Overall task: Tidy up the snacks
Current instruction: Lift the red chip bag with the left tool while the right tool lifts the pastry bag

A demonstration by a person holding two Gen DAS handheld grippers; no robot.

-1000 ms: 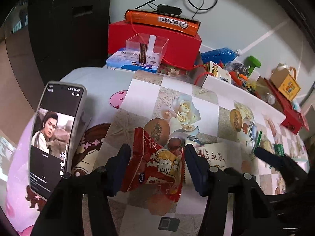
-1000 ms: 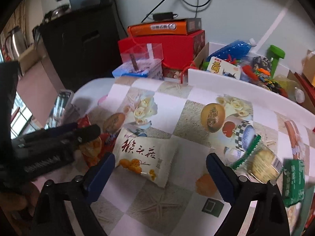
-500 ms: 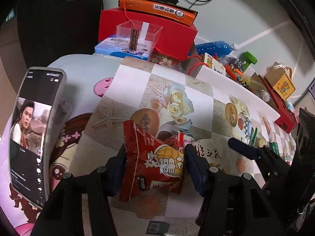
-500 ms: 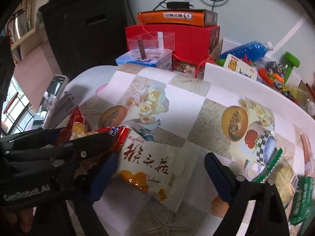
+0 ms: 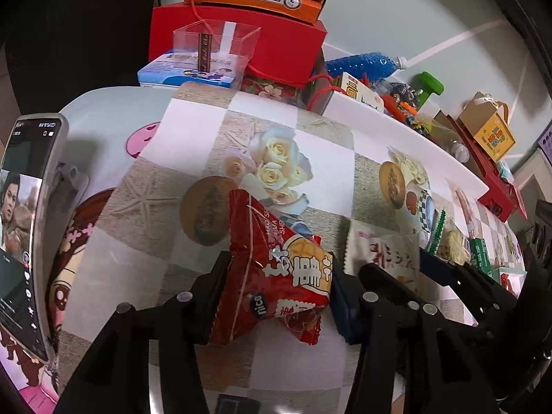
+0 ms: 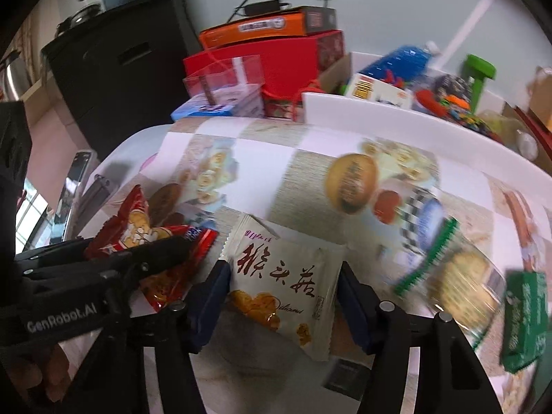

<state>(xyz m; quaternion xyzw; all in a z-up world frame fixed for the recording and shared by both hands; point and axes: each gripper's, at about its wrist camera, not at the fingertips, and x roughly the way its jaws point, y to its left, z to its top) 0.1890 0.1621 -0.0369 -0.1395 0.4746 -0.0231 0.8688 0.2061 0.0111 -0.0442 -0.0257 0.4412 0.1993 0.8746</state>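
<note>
A red snack bag (image 5: pixel 262 241) sits between the jaws of my left gripper (image 5: pixel 279 276). The jaws are closing, both pads press its sides, and its top sticks out in front. Right beside it, my right gripper (image 6: pixel 284 276) is closing on a cream snack packet (image 6: pixel 276 296) with red lettering, and its blue pads touch both edges. In the left wrist view the cream packet (image 5: pixel 383 255) stands just right of the red bag. In the right wrist view the red bag (image 6: pixel 138 220) shows at the left, behind one of the left fingers (image 6: pixel 151 248).
A phone (image 5: pixel 24 224) stands at the table's left edge. At the back are a red box (image 5: pixel 276 45), a clear plastic box (image 5: pixel 214 48) and a white tray (image 5: pixel 396 127) of clutter. A green-edged cracker packet (image 6: pixel 459 276) and a green packet (image 6: pixel 524 314) lie to the right.
The right jaws have drawn in from wide open onto the cream packet. Both grippers have sunk toward the table, and the left one has kept the red bag.
</note>
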